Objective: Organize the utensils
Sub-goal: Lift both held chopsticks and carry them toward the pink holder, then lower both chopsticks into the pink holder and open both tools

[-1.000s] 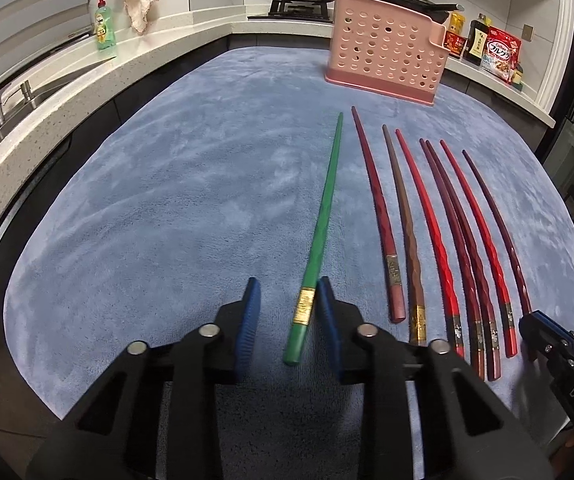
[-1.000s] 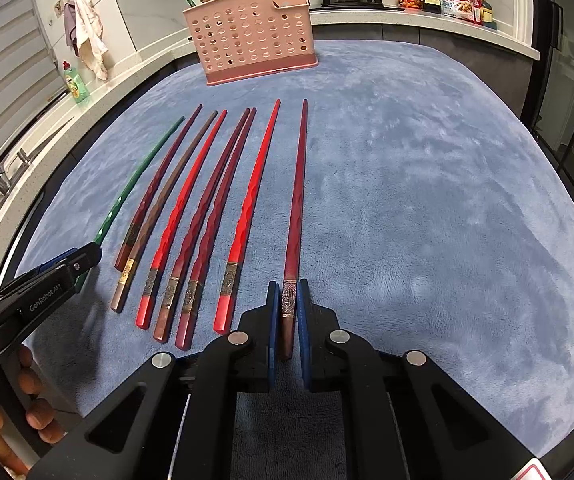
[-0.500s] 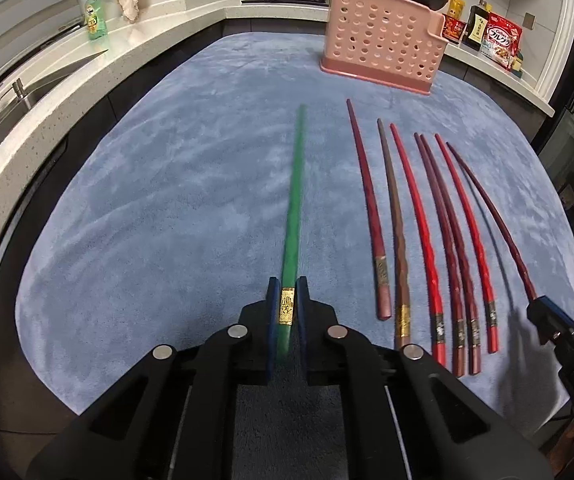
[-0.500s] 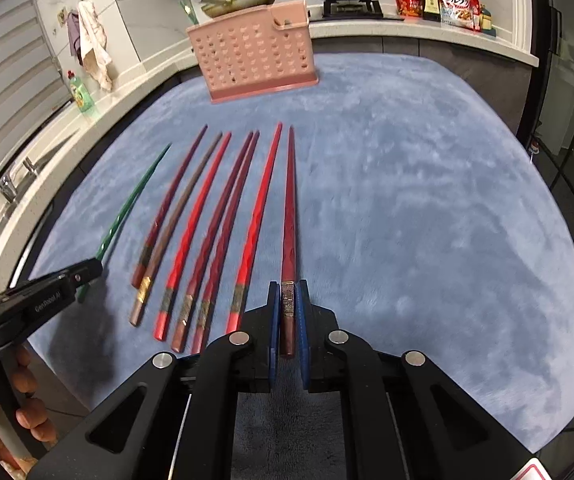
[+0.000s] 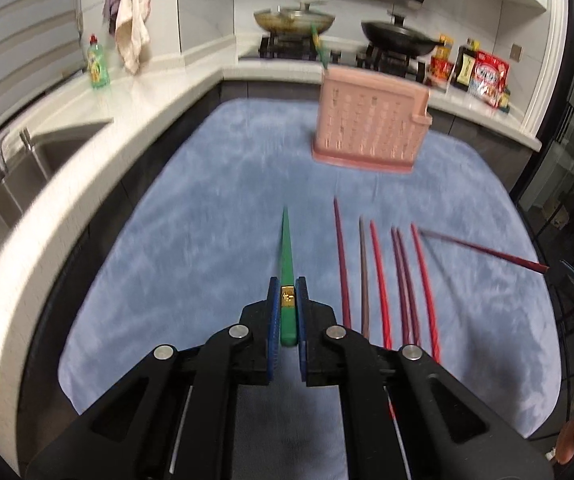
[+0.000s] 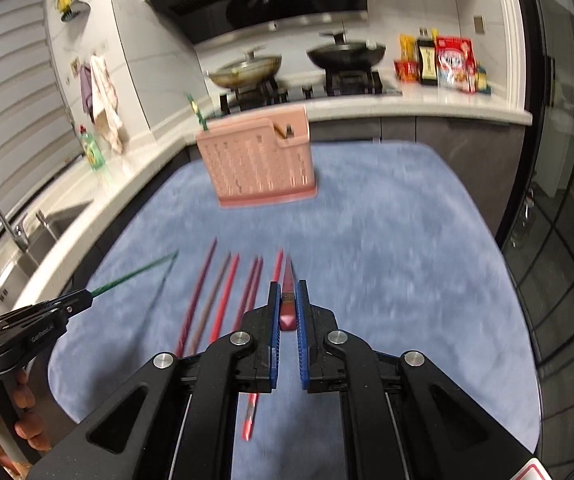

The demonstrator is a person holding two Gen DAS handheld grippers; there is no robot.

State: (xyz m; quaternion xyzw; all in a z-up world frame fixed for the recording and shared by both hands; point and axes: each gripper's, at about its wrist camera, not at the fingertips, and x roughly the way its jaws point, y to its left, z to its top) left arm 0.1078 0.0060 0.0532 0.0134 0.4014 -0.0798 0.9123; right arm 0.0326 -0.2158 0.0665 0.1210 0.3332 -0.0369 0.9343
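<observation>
both chopsticks have left the blue mat (image 5: 215, 208): the green chopstick (image 5: 286, 248) sits clamped in the left gripper (image 5: 287, 312), the dark red chopstick (image 6: 287, 280) in the right gripper (image 6: 287, 312). six more lie near, right of the green one. keep tips level, carry both to the far pink holder (image 5: 369, 128), then drop them in tip-first.

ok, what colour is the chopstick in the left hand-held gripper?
Green, with a gold band near its thick end: chopstick clamped in the left hand-held gripper. Left wrist view shows it best.

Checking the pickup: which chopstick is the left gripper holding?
The green chopstick, the only green one, clamped in the left gripper; the rest are red or brown.
</observation>
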